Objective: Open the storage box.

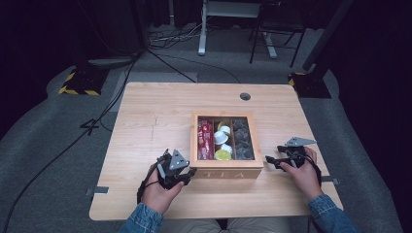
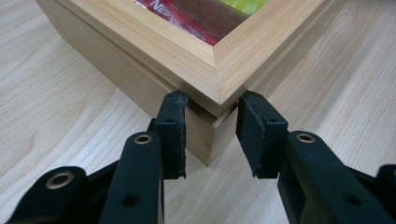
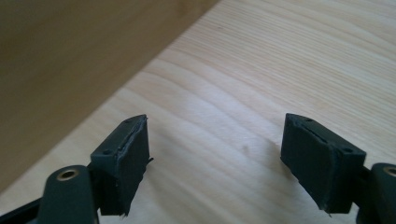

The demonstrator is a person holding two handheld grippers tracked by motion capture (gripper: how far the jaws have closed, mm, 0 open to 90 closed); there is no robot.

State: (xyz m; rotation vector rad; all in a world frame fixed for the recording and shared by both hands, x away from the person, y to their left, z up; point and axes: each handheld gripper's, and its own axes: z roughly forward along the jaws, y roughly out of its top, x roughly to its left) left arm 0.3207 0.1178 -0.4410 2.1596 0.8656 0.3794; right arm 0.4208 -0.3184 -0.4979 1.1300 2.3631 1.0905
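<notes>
High view. A wooden tea box (image 1: 226, 167) sits near the middle of the worktop (image 1: 145, 116), toward the person's edge, its framed lid down. Through the lid's window: red packets (image 1: 204, 141) in the left compartment, white and yellow-green capsules (image 1: 223, 140) in the middle, dark items (image 1: 242, 141) on the right, too small to name. The left gripper (image 1: 187, 173) sits at the box's front-left corner. The right gripper (image 1: 273, 161) rests just beside the box's right wall, apart from it.

Left gripper view. The jaws stand partly open, straddling the box corner right at the seam between lid and body. The left jaw touches or nearly touches the lid edge; the right jaw is clear of the wood. Nothing is clamped.

Right gripper view. The jaws stand wide open over bare worktop, empty. The box wall runs along the left, close by.

Risks, as judgement. A corner is a poor purchase: closing there could let the jaws slip off the angled faces, or shove the box sideways across the smooth worktop, since the right gripper is not bracing it. Prying at one corner could rack the lid.

Writing. "TEA" reads on the box front. White lettering on the red packets is cut off, illegible.
</notes>
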